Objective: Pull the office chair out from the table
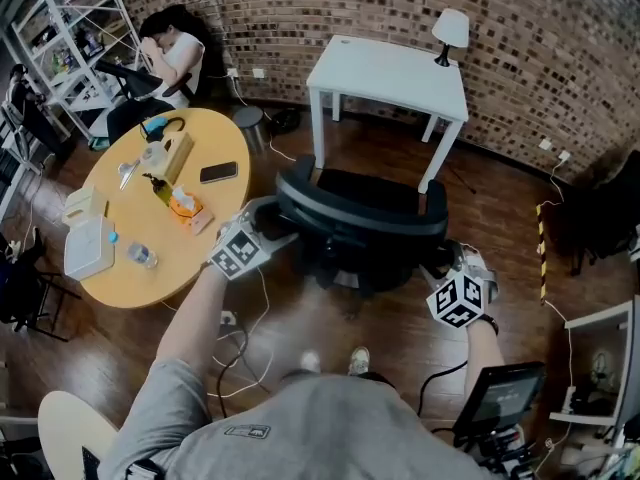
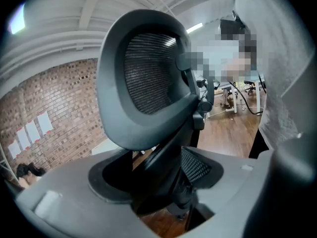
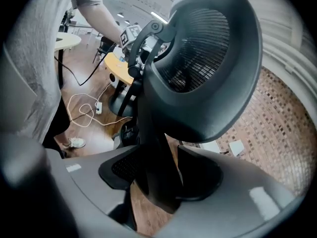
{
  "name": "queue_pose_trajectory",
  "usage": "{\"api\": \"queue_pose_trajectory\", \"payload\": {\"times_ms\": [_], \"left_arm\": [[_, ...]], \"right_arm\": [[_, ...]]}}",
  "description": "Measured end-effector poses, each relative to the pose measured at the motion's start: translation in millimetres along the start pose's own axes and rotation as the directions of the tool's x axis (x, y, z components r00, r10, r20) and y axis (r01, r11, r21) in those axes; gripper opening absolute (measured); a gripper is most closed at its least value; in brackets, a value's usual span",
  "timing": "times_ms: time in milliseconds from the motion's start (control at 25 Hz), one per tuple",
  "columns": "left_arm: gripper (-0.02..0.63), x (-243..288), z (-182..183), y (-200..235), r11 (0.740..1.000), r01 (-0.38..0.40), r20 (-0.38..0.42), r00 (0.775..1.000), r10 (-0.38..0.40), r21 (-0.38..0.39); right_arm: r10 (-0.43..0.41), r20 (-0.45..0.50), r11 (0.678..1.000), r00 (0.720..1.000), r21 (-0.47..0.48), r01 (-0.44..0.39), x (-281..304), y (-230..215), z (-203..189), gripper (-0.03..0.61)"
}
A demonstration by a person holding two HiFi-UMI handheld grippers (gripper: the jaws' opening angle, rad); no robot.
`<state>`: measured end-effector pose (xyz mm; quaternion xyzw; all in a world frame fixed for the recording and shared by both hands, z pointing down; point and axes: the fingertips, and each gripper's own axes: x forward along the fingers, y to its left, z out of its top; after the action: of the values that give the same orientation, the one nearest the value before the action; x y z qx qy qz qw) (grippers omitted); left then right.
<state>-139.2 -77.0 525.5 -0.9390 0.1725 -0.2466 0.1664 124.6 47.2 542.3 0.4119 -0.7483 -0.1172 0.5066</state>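
A black office chair (image 1: 355,223) stands in front of the white table (image 1: 390,73), its seat at the table's front edge and its curved back toward me. My left gripper (image 1: 262,230) is at the back's left end and my right gripper (image 1: 450,273) at its right end. In the left gripper view the chair's dark back frame (image 2: 166,175) fills the gap of the left gripper (image 2: 163,185) between both pads, under the mesh headrest (image 2: 148,78). The right gripper (image 3: 158,180) is shut the same way on the frame (image 3: 153,157) below the headrest (image 3: 208,68).
A round wooden table (image 1: 120,268) with a phone, a bottle and boxes stands close on the left. A person (image 1: 175,53) sits at the back left beside metal shelves. A lamp (image 1: 450,30) stands on the white table. Cables (image 1: 245,338) trail over the wooden floor by my feet.
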Motion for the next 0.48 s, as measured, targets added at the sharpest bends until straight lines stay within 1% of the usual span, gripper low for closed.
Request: {"api": "queue_pose_trajectory", "payload": {"times_ms": [40,120,160,240,360,480], "left_arm": [[0.29,0,1,-1,1.0,-0.002,0.008,1.0,0.002,-0.007],[0.33,0,4,-4,0.999,0.001,0.039,0.999,0.001,-0.039],[0.342,0,6,-5,0.998,0.002,0.062,0.998,0.002,-0.065],[0.344,-4,12,-5,0.992,-0.003,0.121,0.992,0.018,-0.128],[0.342,-16,18,-6,0.979,-0.023,0.192,0.979,0.063,-0.203],[0.335,-31,21,-11,0.964,-0.034,0.237,0.967,0.098,-0.264]], "right_arm": [[-0.015,0.008,0.999,1.0,0.03,0.014,-2,-1,2,0.25],[-0.048,0.016,0.996,0.999,0.081,0.047,-9,-2,4,0.262],[-0.065,0.02,0.992,0.998,0.108,0.063,-14,-3,6,0.262],[-0.1,0.037,0.979,0.994,0.181,0.091,-26,-4,8,0.259],[-0.164,0.074,0.937,0.984,0.323,0.132,-45,-9,11,0.247],[-0.236,0.13,0.875,0.963,0.46,0.153,-62,-16,19,0.214]]}}
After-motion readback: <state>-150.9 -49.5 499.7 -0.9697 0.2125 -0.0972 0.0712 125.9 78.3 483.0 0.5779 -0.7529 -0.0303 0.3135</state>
